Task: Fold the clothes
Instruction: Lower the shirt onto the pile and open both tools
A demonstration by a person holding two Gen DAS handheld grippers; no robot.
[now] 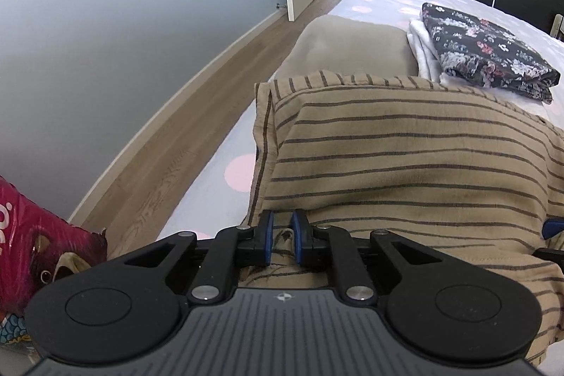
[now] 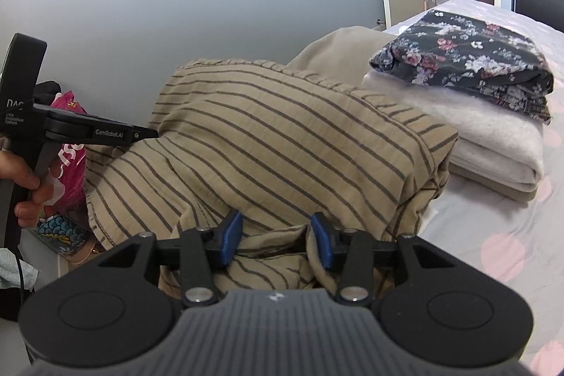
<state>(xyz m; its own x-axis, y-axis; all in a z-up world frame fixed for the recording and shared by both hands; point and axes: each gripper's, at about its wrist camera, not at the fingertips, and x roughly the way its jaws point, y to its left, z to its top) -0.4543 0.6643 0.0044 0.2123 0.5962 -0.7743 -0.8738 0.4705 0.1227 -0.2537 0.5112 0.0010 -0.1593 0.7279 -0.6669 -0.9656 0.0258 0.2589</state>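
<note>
Striped shirt (image 1: 405, 157) lies bunched on the bed (image 2: 493, 235), humped up w/ its near hem gathered right at both tongs. Its long axis runs away from the cameras, toward the folded stack: floral piece (image 2: 465, 62) on top of white cloth (image 2: 493, 136).

Left tongs (image 1: 282, 233): nearly closed, narrow gap, a small pinch of hem fabric sits btwn the pads; looks gripped. Right tongs (image 2: 276, 236): abt half open, loose cloth bunched btwn the blue pads but pads don't seem to press it, so not a real hold.

Key relation: shirt body is straight ahead of and above both tongs, near edge at the tips. Left tongs sit at the shirt's left side by the bed edge, right tongs nearer the stack side. In the right view the left device (image 2: 88, 133) shows w/ a hand (image 2: 24, 185) on its grip, close beside the shirt's left flank.

Judgement: a fold is under way; the coming move prob. depends on the left hold on the hem.
</note>
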